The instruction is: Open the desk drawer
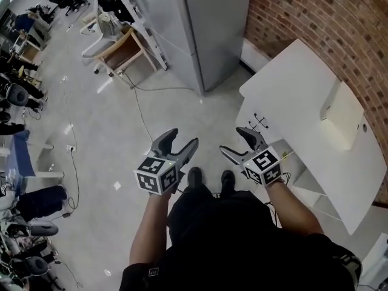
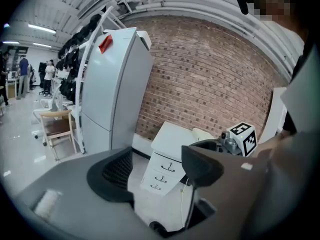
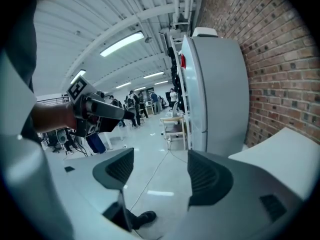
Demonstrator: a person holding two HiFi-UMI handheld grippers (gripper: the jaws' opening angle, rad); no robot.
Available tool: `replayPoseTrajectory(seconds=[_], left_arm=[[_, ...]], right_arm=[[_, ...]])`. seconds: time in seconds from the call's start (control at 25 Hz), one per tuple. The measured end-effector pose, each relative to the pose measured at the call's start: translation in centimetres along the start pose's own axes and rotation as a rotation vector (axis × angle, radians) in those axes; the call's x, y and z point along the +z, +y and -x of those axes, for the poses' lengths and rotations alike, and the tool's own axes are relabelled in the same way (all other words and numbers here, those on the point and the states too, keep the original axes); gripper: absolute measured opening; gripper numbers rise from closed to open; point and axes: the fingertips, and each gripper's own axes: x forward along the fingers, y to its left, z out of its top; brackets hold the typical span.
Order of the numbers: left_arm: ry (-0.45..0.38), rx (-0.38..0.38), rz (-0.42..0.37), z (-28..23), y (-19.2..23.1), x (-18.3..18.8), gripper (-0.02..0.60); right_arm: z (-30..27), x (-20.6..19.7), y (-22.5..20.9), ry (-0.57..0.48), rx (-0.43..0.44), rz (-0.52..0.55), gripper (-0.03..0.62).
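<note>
The white desk [image 1: 291,83] stands at the right against the brick wall. Its drawer stack [image 2: 161,170] shows three shut fronts with dark handles; from the head view only the handles [image 1: 259,122] stick out below the desk edge. My left gripper [image 1: 183,138] is open and empty over the floor, well left of the desk. In the left gripper view the drawers lie between its jaws [image 2: 155,171], still far off. My right gripper [image 1: 233,140] is open and empty, just short of the handles, pointing away toward the room [image 3: 157,174].
A tall grey cabinet [image 1: 200,29] stands just beyond the desk. A cream box [image 1: 342,117] lies on the desk top. A wooden chair [image 1: 124,50] and a floor cable [image 1: 140,111] are at the far left. My feet [image 1: 209,179] are below the grippers.
</note>
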Motion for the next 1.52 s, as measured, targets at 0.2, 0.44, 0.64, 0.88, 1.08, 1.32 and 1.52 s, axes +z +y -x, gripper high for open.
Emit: replayPoseTrajectory(seconds=[0.2,0.44,0.64,0.88,1.08,1.32,1.52], left_arm=[[0.052,-0.179,-0.045,-5.0,1.7,0.8,0.311],[0.164,-0.376,-0.130,-9.8,2.5,-0.6,0.311],[0.283,-0.486,-0.173,-12.7,0.6,-2.8,0.310],[0.351,-0.558,-0.221,-17.5,-2.8,-5.1,0.310],[0.406,-0.597,-0.253,-20.6,-4.3,-8.3,0.310],[0.445,-0.608,-0.278,-24.3,-3.6,-12.4,0.310],[0.483,-0.620,-0.268,-27.6,-2.5,-16.7,0.308]], right_arm=[[-0.1,-0.4,-2.6,0.043,-0.178,-0.033,0.325],[0.6,-2.6,-3.7,0.087,-0.382,-0.131,0.325],[1.6,-6.0,-3.3,0.096,-0.480,-0.266,0.325],[2.8,-10.2,-6.5,0.080,-0.567,-0.361,0.324],[3.0,-14.1,-7.9,0.105,-0.588,-0.405,0.325],[1.2,-19.0,-10.2,0.187,-0.564,-0.400,0.325],[-0.8,-23.8,-12.8,0.255,-0.551,-0.407,0.324]])
